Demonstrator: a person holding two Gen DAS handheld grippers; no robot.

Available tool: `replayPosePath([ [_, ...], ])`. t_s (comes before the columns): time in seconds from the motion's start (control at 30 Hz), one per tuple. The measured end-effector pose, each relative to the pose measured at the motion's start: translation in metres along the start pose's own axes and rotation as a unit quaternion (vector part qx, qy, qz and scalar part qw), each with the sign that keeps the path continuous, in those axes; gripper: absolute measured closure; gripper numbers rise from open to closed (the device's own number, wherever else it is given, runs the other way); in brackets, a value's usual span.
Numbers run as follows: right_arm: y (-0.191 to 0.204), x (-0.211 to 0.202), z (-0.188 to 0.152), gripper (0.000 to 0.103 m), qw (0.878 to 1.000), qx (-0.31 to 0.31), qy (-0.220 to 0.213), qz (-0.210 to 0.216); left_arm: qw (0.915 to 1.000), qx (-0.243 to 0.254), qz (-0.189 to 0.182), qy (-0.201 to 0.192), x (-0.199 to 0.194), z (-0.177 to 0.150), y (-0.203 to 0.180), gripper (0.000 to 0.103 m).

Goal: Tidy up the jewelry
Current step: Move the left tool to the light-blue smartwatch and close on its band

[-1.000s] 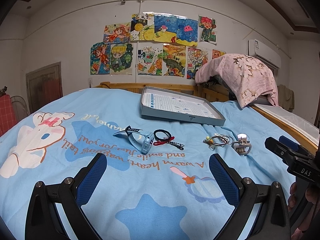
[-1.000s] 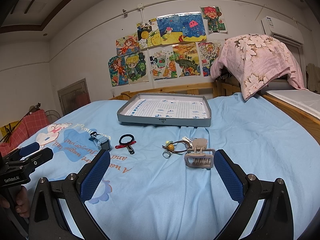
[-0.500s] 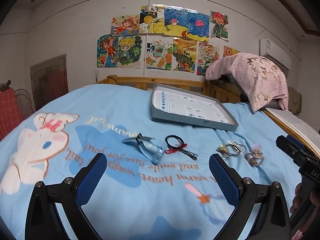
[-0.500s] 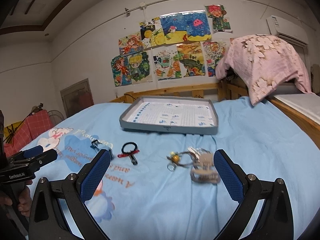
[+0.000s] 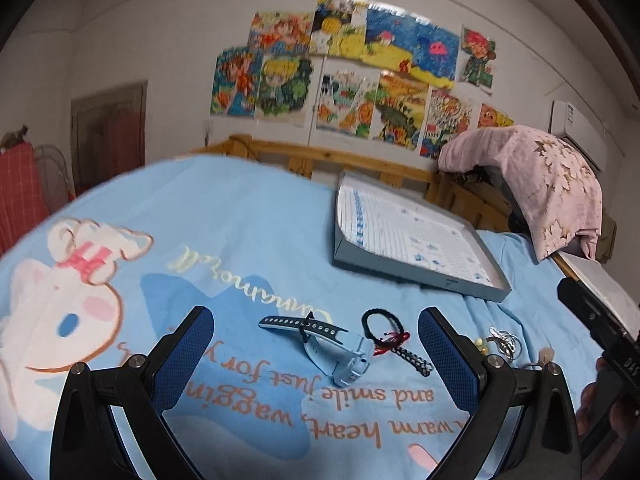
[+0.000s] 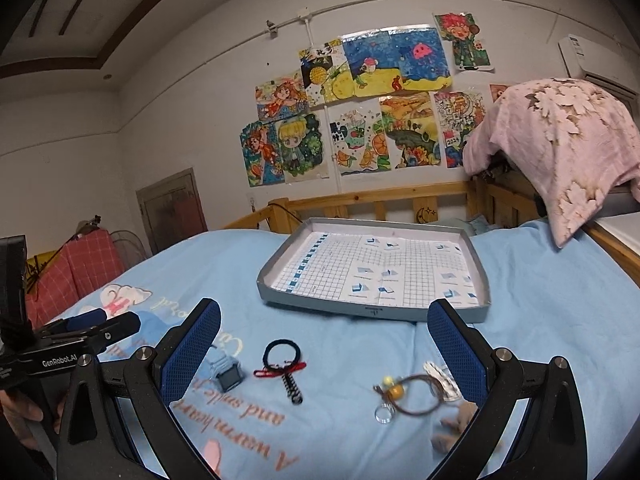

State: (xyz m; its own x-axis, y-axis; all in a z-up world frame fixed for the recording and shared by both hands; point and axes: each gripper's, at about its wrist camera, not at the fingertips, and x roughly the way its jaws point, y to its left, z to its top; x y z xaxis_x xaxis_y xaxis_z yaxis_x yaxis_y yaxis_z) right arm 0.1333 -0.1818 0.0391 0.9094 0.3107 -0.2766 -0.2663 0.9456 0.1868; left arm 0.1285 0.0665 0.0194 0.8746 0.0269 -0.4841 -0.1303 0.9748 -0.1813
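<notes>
A light-blue watch (image 5: pixel 332 344) lies on the blue bedsheet between my left gripper's (image 5: pixel 316 344) open fingers; it also shows in the right wrist view (image 6: pixel 224 370). A black hair tie with a red bow (image 5: pixel 386 330) (image 6: pixel 282 358) lies just right of it. A beaded bracelet with rings (image 6: pixel 408 396) (image 5: pixel 500 342) and a beige hair claw (image 6: pixel 460 424) lie further right. My right gripper (image 6: pixel 324 344) is open and empty above the sheet. A grey shallow tray (image 6: pixel 372 312) (image 5: pixel 404 268) with grid paper sits beyond.
A wooden bed rail (image 6: pixel 380 200) runs behind the tray. A pink flowered blanket (image 6: pixel 560 140) hangs at the right. A red checked cloth (image 6: pixel 76 264) is at the left. The left gripper's body (image 6: pixel 72 344) shows in the right wrist view.
Both grippers have lifted and tipped forward towards the items. The watch now sits between the left fingers. The hair claw has slid to the lower right in the right view.
</notes>
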Motion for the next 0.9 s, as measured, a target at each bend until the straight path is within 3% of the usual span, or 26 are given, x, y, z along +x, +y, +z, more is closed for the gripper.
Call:
replayPosePath([
  [0.17,-0.003,0.04,-0.008,0.001,0.999,0.001,0.043,-0.004,0.9985,-0.033,-0.028,0.034,0.03,-0.002,0.014,0.001],
  [0.33,-0.006,0.071,-0.029,0.002,0.996,0.0,0.092,0.016,0.9944,-0.043,-0.069,0.067,0.057,-0.018,0.015,0.024],
  [0.4,-0.005,0.08,-0.037,0.007,0.994,-0.001,0.11,0.029,0.9924,-0.051,-0.078,0.081,0.066,-0.022,0.017,0.025],
  [0.47,0.0,0.089,-0.048,0.027,0.99,-0.009,0.132,0.044,0.9893,-0.067,-0.087,0.095,0.077,-0.028,0.02,0.025],
  [0.67,0.018,0.109,-0.072,0.043,0.979,-0.04,0.185,0.081,0.9828,-0.101,-0.104,0.115,0.103,-0.031,0.031,0.026],
  [0.9,0.031,0.135,-0.092,0.059,0.966,-0.05,0.236,0.094,0.9801,-0.087,-0.128,0.124,0.122,-0.041,0.024,0.045],
])
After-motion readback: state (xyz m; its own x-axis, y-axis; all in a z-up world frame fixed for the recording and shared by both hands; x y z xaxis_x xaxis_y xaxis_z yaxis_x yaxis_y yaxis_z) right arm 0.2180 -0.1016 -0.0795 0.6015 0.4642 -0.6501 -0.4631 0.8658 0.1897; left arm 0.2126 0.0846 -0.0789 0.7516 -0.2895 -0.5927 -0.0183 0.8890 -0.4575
